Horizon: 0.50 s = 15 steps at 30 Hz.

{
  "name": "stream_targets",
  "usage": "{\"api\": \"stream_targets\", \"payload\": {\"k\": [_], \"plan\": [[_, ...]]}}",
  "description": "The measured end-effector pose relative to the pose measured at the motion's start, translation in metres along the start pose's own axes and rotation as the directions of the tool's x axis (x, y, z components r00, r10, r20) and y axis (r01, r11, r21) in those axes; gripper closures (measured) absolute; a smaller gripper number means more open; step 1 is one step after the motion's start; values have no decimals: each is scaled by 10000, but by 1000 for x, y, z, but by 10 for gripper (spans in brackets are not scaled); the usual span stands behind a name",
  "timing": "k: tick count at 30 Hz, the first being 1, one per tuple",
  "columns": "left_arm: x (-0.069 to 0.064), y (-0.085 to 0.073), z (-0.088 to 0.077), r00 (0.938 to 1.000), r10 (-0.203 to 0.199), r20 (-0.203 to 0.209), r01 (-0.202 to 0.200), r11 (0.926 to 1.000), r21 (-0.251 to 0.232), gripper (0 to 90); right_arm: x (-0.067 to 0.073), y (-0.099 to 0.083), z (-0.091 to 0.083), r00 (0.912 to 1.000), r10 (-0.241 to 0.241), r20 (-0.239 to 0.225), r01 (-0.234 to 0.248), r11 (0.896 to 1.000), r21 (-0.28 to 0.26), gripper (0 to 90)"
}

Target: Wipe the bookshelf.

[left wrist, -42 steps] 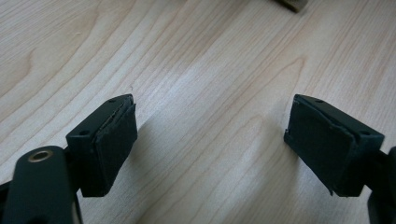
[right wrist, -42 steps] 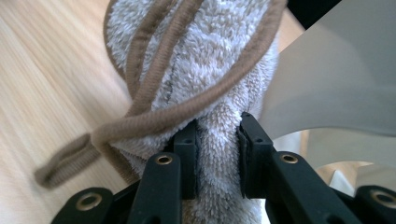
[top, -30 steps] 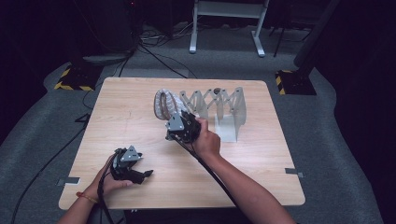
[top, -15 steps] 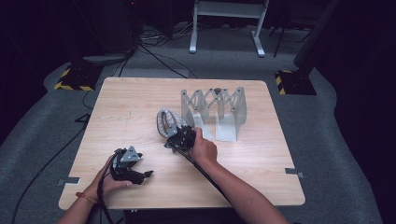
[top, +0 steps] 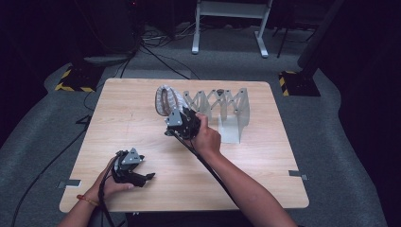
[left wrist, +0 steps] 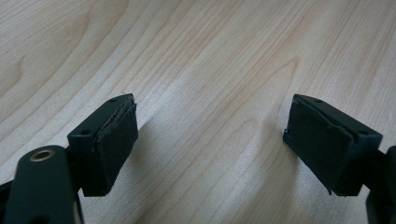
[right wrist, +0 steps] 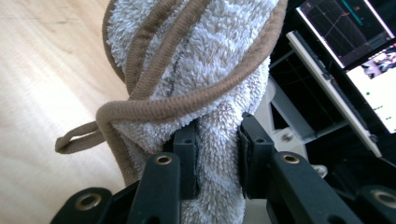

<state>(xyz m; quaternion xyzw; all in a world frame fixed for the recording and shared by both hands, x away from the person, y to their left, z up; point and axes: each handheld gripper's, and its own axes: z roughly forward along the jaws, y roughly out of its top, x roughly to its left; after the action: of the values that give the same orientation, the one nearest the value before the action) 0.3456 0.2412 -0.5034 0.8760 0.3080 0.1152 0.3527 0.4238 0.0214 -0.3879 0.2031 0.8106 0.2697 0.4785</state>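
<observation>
Carrying step in hand: towel (right wrist: 196,70) clamped in right gripper (right wrist: 217,158), raised beside rack (top: 222,111). Next, towel to be hung over rack. Left gripper (left wrist: 210,140) released, resting on table (top: 123,109).

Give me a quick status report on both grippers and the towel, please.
Right gripper shut on white terry towel with brown trim, lifted. Left gripper open, empty, on wooden table. Grey accordion rack close beside towel.

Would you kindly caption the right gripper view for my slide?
Right gripper clamps a white terry towel with brown piping above the light wooden table.
</observation>
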Motion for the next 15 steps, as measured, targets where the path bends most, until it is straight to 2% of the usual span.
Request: {"api": "stream_targets", "payload": {"k": [5, 10, 12, 15], "plan": [[0, 0, -1, 10000, 72, 31, -72, 10000, 2, 175, 8, 4, 15, 9994, -344, 41, 342, 9986, 411, 726], [0, -1, -1, 10000, 66, 56, -66, 10000, 24, 180, 23, -7, 29, 9970, -556, -539, 610, 9926, 1046, 726], [0, -1, -1, 10000, 76, 56, -76, 10000, 31, 180, 28, -13, 33, 9968, -387, -706, 469, 9918, 1188, 727], [0, -1, -1, 10000, 74, 54, -74, 10000, 33, 179, 37, -23, 36, 9938, -467, -1006, 613, 9873, 1467, 727]]}}
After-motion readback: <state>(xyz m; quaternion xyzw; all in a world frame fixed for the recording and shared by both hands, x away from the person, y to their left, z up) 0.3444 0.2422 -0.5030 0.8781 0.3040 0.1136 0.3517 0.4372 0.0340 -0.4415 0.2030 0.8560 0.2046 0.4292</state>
